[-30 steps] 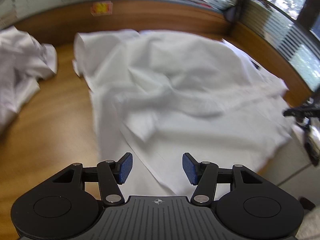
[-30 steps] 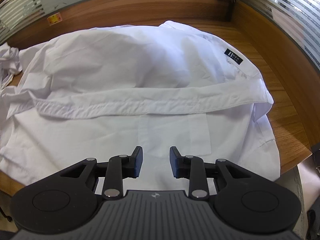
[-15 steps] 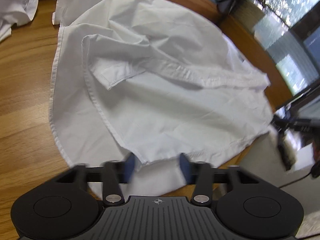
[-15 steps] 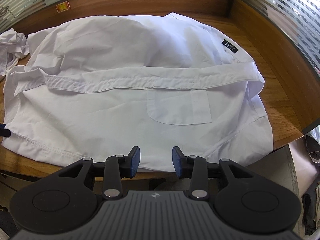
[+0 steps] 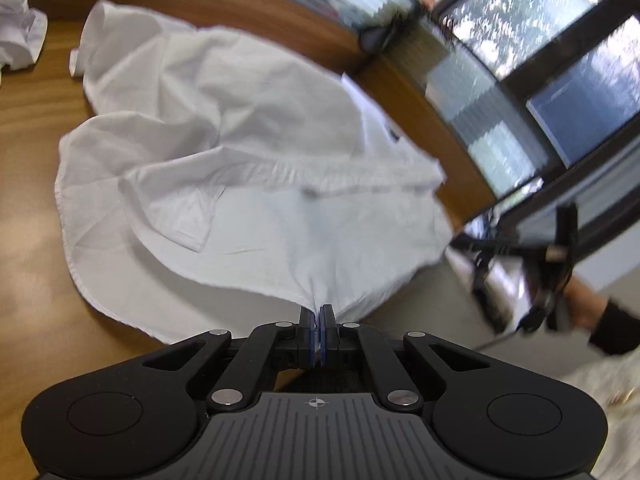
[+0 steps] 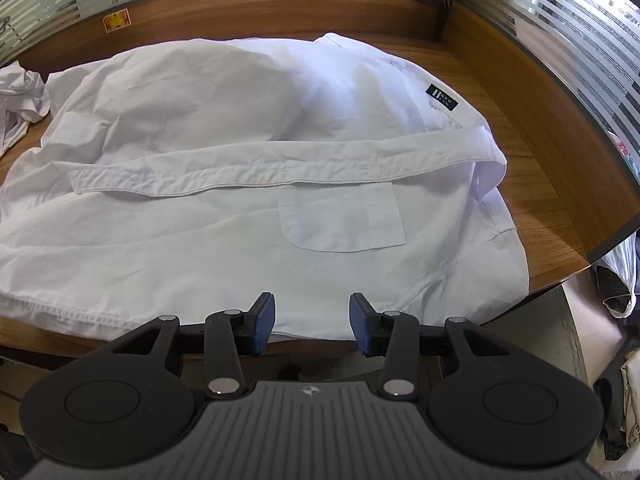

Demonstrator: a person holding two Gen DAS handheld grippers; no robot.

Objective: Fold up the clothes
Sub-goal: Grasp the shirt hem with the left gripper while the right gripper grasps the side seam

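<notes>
A white button-up shirt (image 6: pixel 248 216) lies spread on the wooden table (image 6: pixel 536 184), with its button placket, chest pocket (image 6: pixel 340 220) and dark collar label (image 6: pixel 442 96) facing up. My left gripper (image 5: pixel 317 320) is shut on the shirt's (image 5: pixel 248 184) near hem, and the cloth bunches into a peak at its blue pads. My right gripper (image 6: pixel 312 328) hovers at the table's near edge over the shirt's hem; its jaws are opening and hold nothing. The right gripper (image 5: pixel 544 272), held by a hand in a dark sleeve, also shows in the left wrist view.
A second crumpled white garment (image 6: pixel 20 96) lies at the table's far left. A wooden wall runs along the back and right, under frosted striped glass (image 6: pixel 568 20). Dark bags (image 6: pixel 616 280) sit on the floor beyond the table's right corner.
My left gripper closed on the shirt's near hem and drew it up into a peak. My right gripper drew back toward the near table edge and its jaws spread wider.
</notes>
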